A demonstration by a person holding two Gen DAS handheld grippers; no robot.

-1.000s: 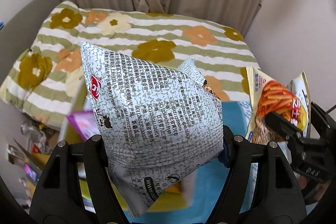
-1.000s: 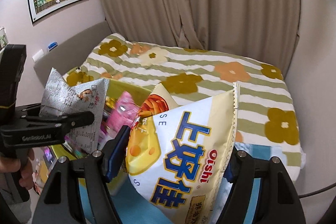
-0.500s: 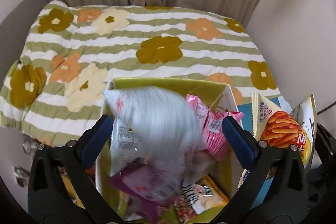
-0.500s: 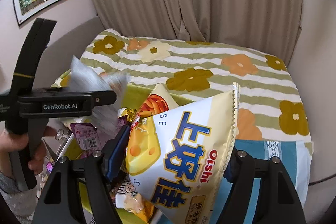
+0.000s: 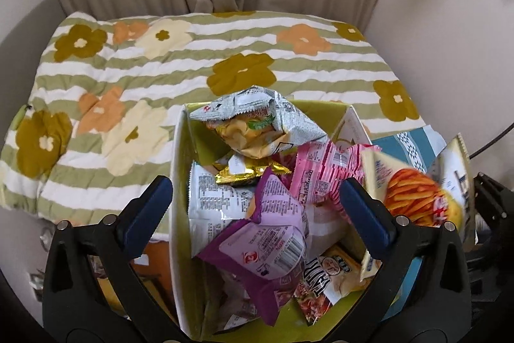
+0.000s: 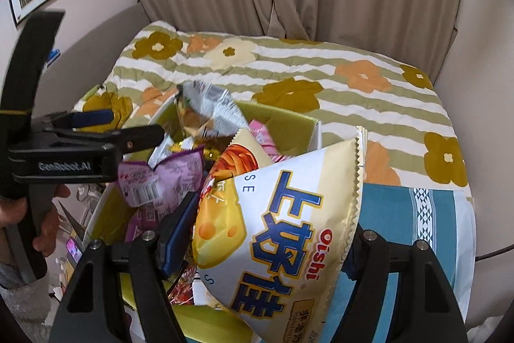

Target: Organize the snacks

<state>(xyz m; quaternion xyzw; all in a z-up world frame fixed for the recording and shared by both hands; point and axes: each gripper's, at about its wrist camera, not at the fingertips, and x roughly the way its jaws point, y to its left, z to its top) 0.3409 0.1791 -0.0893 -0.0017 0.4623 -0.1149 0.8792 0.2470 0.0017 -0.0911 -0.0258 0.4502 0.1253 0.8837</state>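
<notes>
A second ago the left gripper [image 5: 255, 201] clamped the grey-white snack bag [image 5: 257, 121]; now its fingers [image 5: 144, 211] stand spread wide with nothing held, and that bag lies at the far end of the yellow-green box [image 5: 180, 182], beyond the fingertips; the right gripper [image 6: 273, 230] is still clamped on the Oishi cheese bag [image 6: 279, 227] above the box; only the right wrist view shows a hand [image 6: 41, 214] gripping the left tool; the bed [image 5: 144, 69] lies behind.

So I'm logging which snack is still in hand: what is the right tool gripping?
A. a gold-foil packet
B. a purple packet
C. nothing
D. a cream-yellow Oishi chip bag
D: the right tool is clamped on the cream-yellow Oishi chip bag, above the yellow-green snack box.
</notes>
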